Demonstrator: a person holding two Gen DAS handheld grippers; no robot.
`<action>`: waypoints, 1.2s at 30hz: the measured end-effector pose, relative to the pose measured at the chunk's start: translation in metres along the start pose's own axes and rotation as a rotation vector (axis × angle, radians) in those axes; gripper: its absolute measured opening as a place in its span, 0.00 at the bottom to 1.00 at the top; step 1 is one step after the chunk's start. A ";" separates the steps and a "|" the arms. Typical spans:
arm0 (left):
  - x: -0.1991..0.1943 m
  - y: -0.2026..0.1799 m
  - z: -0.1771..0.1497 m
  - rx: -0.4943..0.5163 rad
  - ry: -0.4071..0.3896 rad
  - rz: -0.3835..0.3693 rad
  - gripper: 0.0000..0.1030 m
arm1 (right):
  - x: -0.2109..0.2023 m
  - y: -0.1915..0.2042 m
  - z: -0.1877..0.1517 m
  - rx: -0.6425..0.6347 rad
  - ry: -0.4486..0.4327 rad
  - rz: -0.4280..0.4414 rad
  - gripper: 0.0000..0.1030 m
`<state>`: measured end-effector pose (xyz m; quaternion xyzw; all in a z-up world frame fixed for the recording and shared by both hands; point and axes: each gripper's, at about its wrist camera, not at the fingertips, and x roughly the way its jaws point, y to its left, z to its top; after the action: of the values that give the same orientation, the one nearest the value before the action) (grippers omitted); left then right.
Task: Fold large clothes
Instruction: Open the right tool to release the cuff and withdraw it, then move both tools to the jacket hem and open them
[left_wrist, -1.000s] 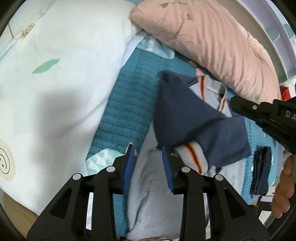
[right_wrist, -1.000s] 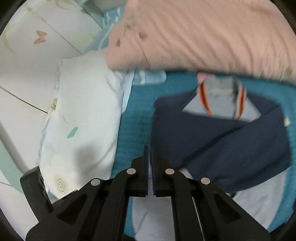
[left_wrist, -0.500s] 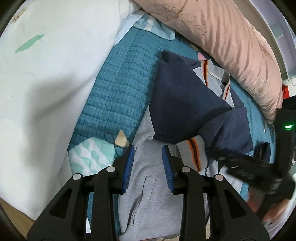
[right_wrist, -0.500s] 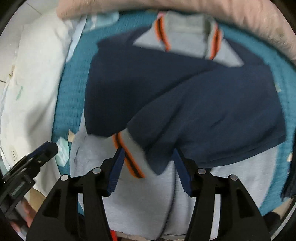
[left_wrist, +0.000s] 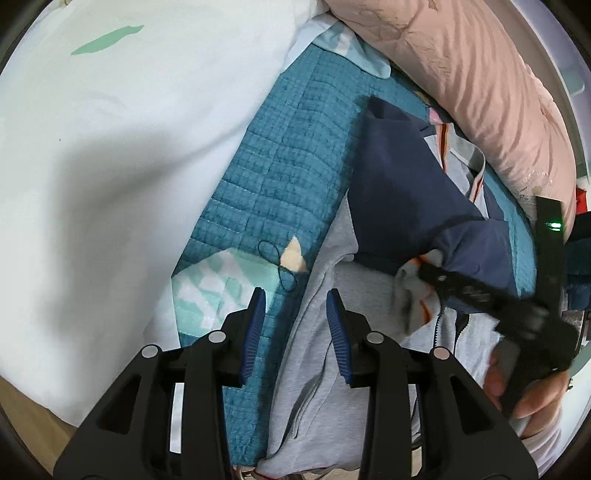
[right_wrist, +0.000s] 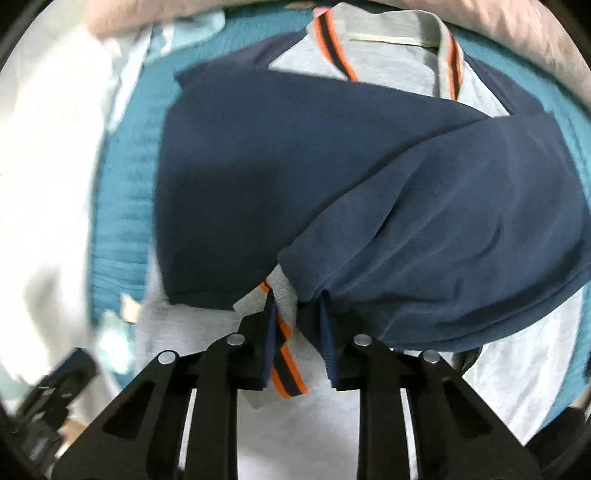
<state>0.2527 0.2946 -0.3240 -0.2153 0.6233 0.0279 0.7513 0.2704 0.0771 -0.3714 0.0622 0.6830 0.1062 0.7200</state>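
A grey jacket (left_wrist: 328, 376) with navy sleeves (left_wrist: 399, 184) lies on a teal quilt (left_wrist: 280, 177); both sleeves are folded across its chest (right_wrist: 332, 177). My left gripper (left_wrist: 295, 328) is open and empty over the jacket's left edge. My right gripper (right_wrist: 297, 332) is open, its fingers on either side of the striped grey-and-orange cuff (right_wrist: 282, 343) of a navy sleeve; it also shows in the left wrist view (left_wrist: 424, 273).
A white duvet (left_wrist: 110, 166) lies left of the quilt and a pink pillow (left_wrist: 480, 74) at the far end. A black hair tie (left_wrist: 277, 264) lies on the quilt by the jacket's left edge.
My right gripper opened and moved down to the sleeve cuff. My left gripper drifted a little left along the jacket's edge, still open.
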 end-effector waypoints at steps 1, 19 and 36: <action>-0.001 -0.002 0.000 0.004 -0.004 -0.005 0.34 | -0.010 -0.002 0.002 0.009 -0.016 0.026 0.19; -0.001 -0.010 0.004 0.022 -0.002 -0.005 0.36 | -0.015 0.048 0.078 0.127 -0.029 0.140 0.51; 0.013 -0.095 0.031 0.108 -0.007 -0.115 0.36 | -0.076 -0.045 0.059 -0.004 -0.079 0.139 0.10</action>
<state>0.3140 0.2166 -0.3049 -0.2100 0.6078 -0.0483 0.7643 0.3289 0.0183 -0.3043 0.1122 0.6477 0.1547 0.7376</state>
